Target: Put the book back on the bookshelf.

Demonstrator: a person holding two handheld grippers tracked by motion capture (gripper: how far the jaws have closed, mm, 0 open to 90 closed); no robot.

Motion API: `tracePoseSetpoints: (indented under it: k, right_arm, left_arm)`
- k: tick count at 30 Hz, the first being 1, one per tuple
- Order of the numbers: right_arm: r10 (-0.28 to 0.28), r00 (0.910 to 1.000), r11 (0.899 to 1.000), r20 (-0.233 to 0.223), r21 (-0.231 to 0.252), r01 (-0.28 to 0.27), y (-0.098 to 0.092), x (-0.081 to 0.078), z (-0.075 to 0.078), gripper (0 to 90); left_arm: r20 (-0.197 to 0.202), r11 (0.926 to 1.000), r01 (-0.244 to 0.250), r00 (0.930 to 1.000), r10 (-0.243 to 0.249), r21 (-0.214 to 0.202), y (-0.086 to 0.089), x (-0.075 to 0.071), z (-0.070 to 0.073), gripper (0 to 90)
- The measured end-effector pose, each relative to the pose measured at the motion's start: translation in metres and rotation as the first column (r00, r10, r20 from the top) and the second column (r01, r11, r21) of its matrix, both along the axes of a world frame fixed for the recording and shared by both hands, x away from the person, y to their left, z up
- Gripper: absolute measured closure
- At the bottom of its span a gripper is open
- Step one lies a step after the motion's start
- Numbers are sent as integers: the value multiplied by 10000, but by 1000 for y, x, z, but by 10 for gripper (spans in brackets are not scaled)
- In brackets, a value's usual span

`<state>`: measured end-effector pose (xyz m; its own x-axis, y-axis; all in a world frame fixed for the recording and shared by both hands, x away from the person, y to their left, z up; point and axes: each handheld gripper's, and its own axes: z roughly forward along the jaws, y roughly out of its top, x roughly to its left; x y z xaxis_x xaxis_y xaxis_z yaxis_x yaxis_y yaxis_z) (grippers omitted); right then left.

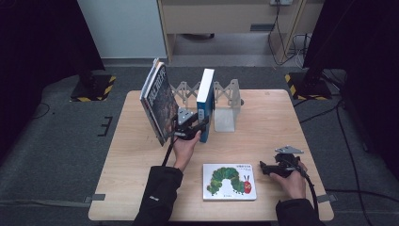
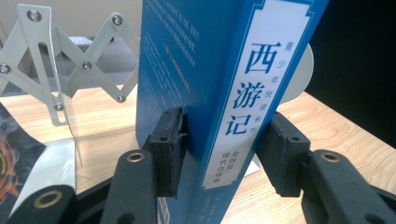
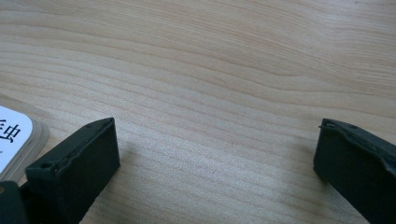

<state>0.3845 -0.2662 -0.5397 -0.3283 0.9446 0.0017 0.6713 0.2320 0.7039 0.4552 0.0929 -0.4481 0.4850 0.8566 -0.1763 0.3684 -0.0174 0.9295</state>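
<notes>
From the high view, your left gripper (image 1: 201, 126) sits at the foot of the blue book (image 1: 205, 96), which stands upright on the table (image 1: 141, 160) among the folding metal book rack (image 1: 225, 101); a dark book (image 1: 160, 101) leans just left of it. Your right gripper (image 1: 264, 168) rests beside the caterpillar picture book (image 1: 229, 181).

In the left gripper view, both pads (image 2: 169, 149) appear pressed on the blue book's (image 2: 205, 84) covers near its spine, though the right contact is hard to judge.

In the right gripper view, the jaws stand wide over bare wood, the picture book's corner (image 3: 16, 140) just left.
</notes>
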Motion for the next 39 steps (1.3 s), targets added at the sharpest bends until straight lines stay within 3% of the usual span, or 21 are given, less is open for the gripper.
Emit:
tracePoseSetpoints:
  k: [4,8,18,24,26,29,39]
  right_arm:
    - [3,10000,10000,0,-1,-3,0,0,0,5]
    - [1,10000,10000,-2,0,-1,0,0,0,4]
    - [12,10000,10000,4,-3,-12,0,0,0,5]
    - [7,10000,10000,-2,3,-7,0,0,0,4]
    - [10,10000,10000,1,0,-10,0,0,0,5]
    - [7,10000,10000,-1,2,-7,0,0,0,4]
    - [14,10000,10000,1,-3,-14,0,0,0,4]
  left_arm:
    - [-393,9999,49,9992,-42,159,-4,3,6,531]
    - [-470,9999,77,9989,-71,125,-12,6,7,529]
    - [-225,9994,349,9991,-350,-39,-21,13,3,487]
    - [44,9979,635,9980,-635,-79,-13,5,-4,508]
    - [61,9971,742,9972,-743,159,-12,3,-7,524]
    - [-220,9974,711,9972,-714,-147,-13,6,-7,529]
    - [-546,9972,706,9961,-693,228,-20,17,0,513]
